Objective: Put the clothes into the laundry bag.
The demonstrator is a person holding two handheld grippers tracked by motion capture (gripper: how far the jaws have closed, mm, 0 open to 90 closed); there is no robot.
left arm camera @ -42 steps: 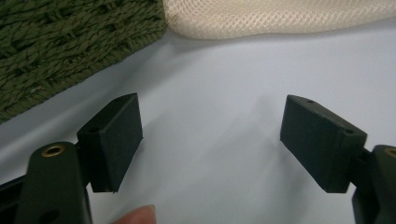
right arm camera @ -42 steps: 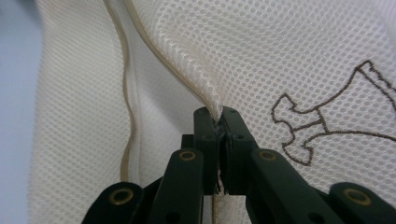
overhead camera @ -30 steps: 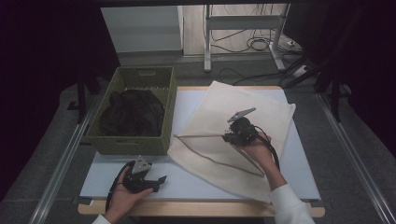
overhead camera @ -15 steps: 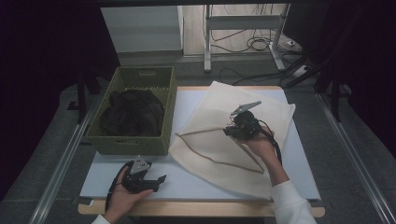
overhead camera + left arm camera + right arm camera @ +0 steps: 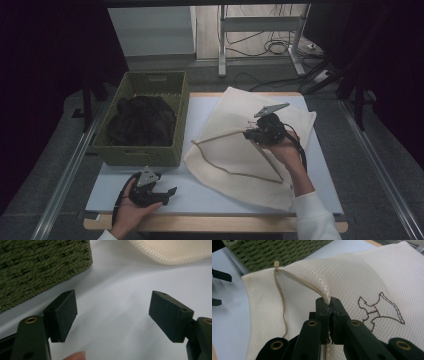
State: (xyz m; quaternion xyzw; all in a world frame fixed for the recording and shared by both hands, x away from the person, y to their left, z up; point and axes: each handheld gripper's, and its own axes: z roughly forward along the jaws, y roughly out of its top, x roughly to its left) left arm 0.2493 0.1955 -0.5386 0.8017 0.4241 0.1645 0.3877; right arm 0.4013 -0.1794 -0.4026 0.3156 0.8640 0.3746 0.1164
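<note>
A cream mesh bag (image 5: 240, 150) with a tan zipper lies on the white table (image 5: 205, 195), right of a green woven basket (image 5: 145, 150). My right gripper (image 5: 248, 134) is shut on the bag's zipper edge and holds that edge lifted off the table. Seen close in the right gripper view, the jaws (image 5: 329, 305) pinch the mesh bag (image 5: 352, 277) at its zipper seam, near a brown embroidered mark (image 5: 379, 310). My left gripper (image 5: 170, 192) rests near the table's front left, open, nothing between its pads (image 5: 63, 315).
The green basket (image 5: 37, 262) holds dark clothing (image 5: 142, 120) and stands close to the left gripper. Table legs and cables lie on the floor beyond the far edge. Bare white table (image 5: 112, 302) spreads between basket and bag.
The right gripper has risen and drifted slightly right, lifting the bag's zipper edge higher. The left gripper has stayed put.
</note>
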